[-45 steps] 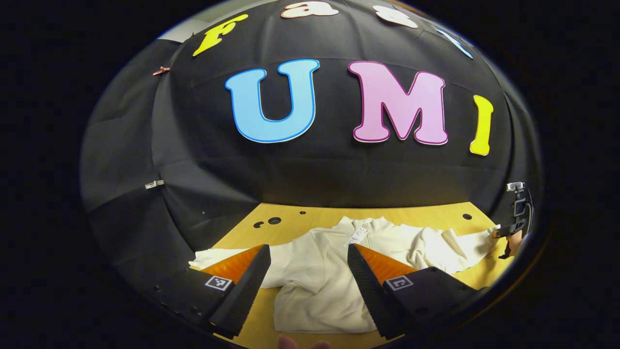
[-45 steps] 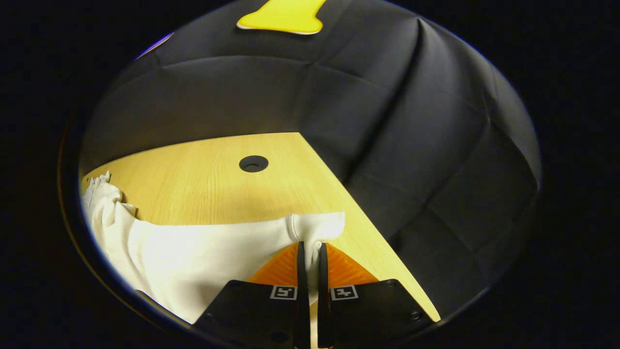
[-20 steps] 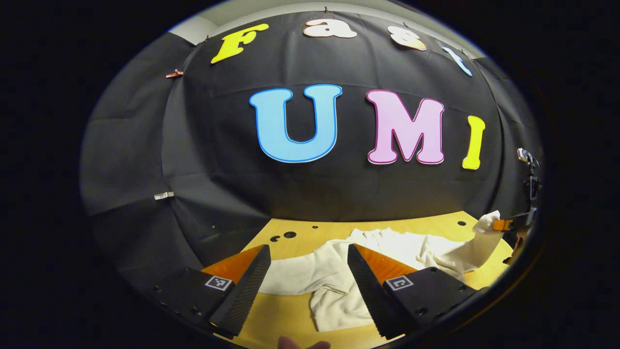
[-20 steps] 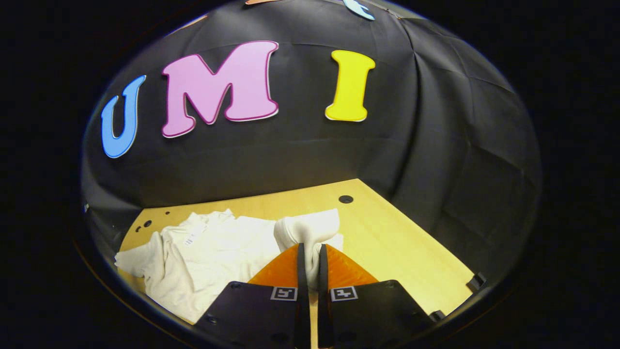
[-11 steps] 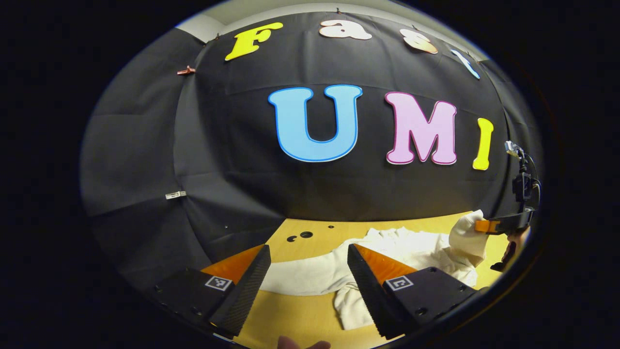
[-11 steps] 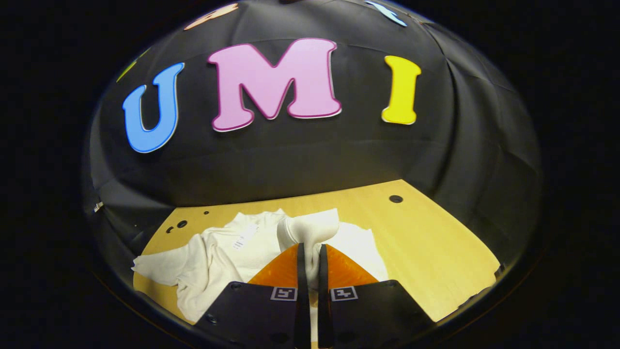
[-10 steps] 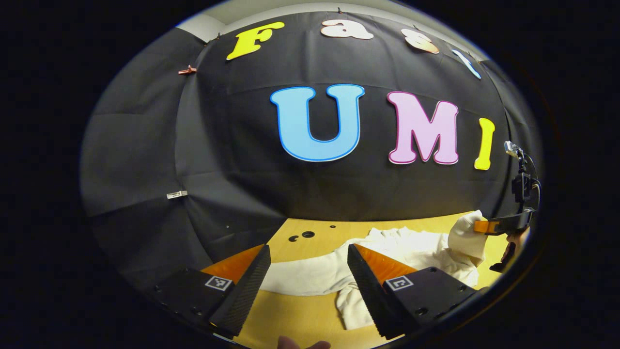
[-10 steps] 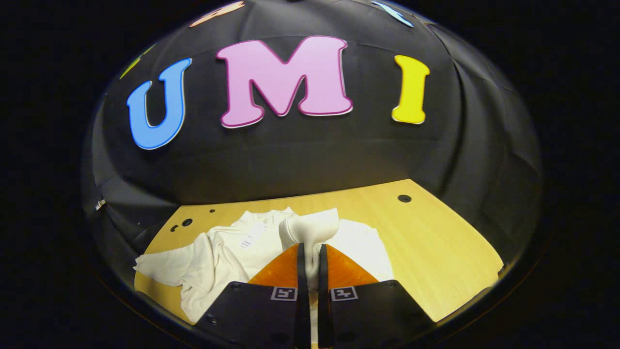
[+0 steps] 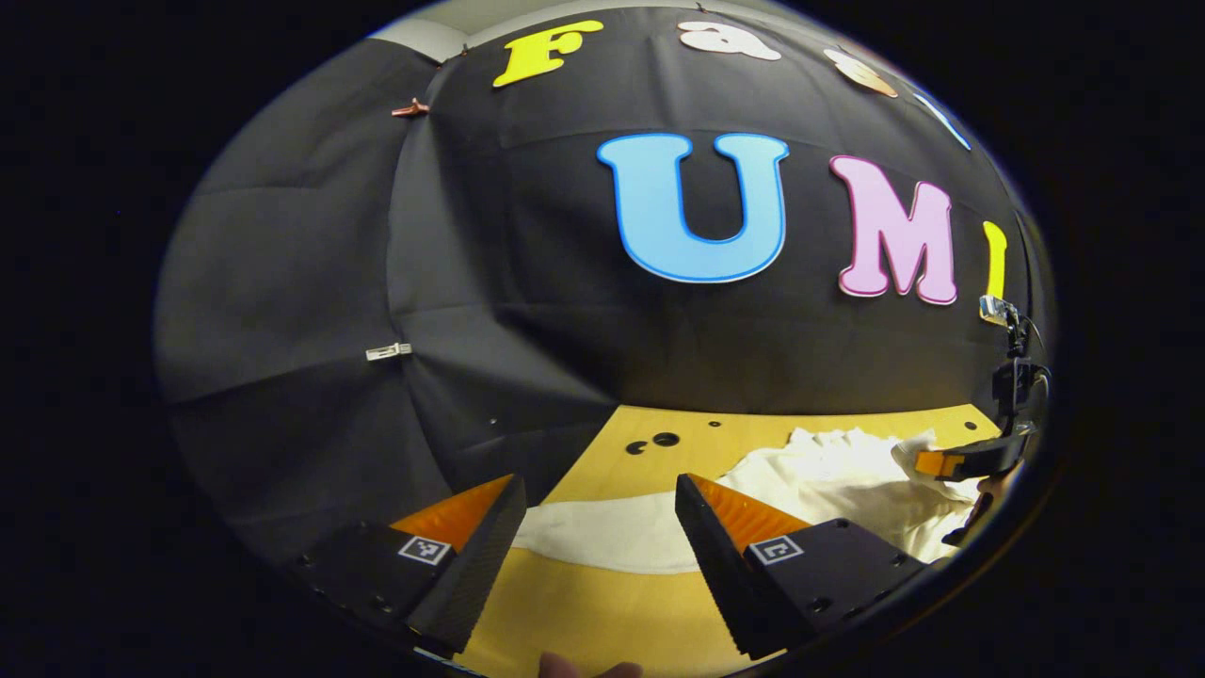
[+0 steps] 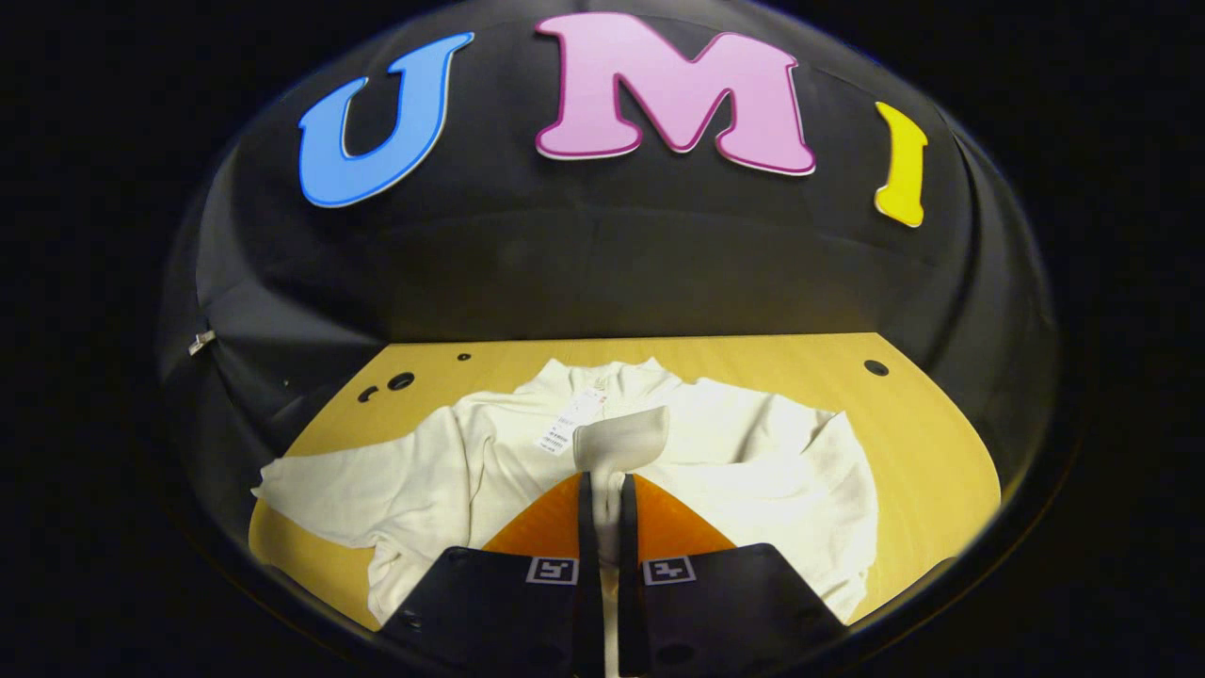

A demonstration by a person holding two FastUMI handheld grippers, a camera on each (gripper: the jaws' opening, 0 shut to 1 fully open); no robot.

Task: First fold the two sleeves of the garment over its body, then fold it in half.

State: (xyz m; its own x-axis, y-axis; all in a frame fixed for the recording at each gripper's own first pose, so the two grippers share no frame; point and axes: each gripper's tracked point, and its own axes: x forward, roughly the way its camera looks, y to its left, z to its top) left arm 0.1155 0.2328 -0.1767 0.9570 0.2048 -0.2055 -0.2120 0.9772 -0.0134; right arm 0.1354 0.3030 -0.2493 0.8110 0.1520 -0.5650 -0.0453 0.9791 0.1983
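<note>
- Fingers of the right gripper [image 10: 602,508] are pinched together on the cuff [image 10: 621,438] of one sleeve, held over the garment [image 10: 753,471].
- Left gripper [image 9: 593,537] fingers stand apart, empty — the other sleeve [image 9: 602,537] lies flat between them on the table [image 9: 584,621].
- Cloth looks soft and limp; cuffs seem the best hold.

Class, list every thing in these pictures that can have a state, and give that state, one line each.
Left tool: open, holding nothing.
Right tool: shut on the right sleeve cuff.
Right sleeve: lifted over the garment's body.
Left sleeve: spread flat, unfolded.
Garment: lying on the table, not halved.
</note>
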